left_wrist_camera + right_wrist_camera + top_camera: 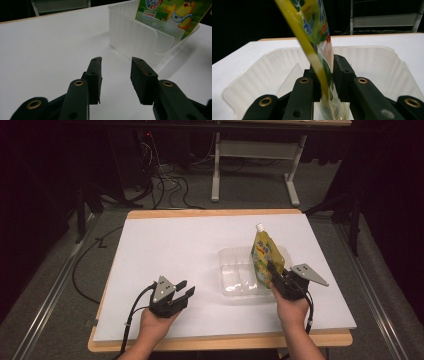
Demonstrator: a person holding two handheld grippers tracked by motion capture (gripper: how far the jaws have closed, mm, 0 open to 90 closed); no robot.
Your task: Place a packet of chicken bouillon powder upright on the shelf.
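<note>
My right hand-held gripper (327, 75) has its jaws around the yellow pouch (314, 30), standing upright in the clear tray (235, 265). My left hand-held gripper (116, 75) rests part-open and empty on the white tabletop (170, 245), near the tray.

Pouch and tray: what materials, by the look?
Pouch: likely flexible laminated plastic film, glossy, printed; it flexes between the right gripper pads, with a white spout cap. Tray: thin translucent plastic, apparently moulded, with ribbed walls and an inner divider.
</note>
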